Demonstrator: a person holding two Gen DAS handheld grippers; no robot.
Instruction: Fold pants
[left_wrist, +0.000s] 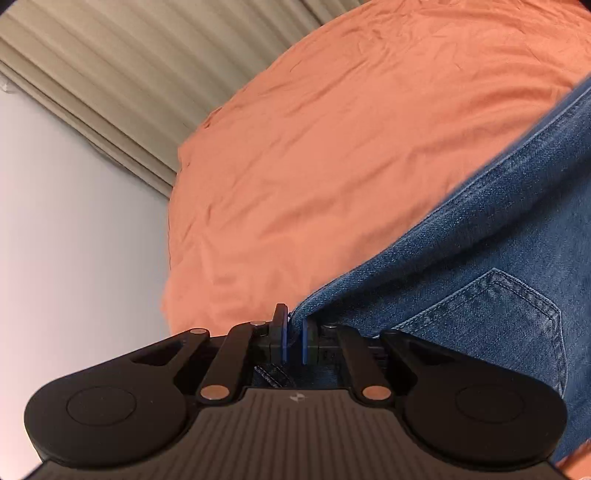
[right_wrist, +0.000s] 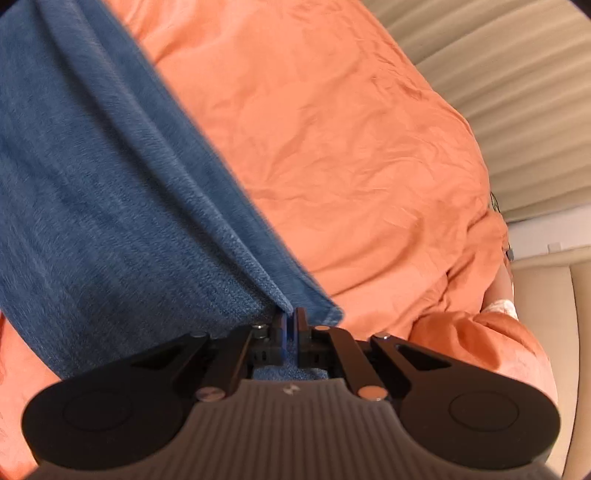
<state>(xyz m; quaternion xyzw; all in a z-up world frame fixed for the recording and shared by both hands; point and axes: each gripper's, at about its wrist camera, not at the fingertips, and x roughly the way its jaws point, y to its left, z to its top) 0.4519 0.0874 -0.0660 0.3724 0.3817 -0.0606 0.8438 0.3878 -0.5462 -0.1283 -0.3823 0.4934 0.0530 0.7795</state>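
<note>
Left gripper (left_wrist: 294, 334) pinches jeans (left_wrist: 498, 258) at waist, right gripper (right_wrist: 291, 328) pinches leg end. Jeans hang over orange bed (left_wrist: 314, 166). Folding barely begun, most folds left.

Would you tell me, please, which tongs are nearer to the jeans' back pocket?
Left. The left tongs grip the jeans at an edge just beside the back pocket. The right tongs pinch a plain edge of the denim, with no pocket in their view.
</note>
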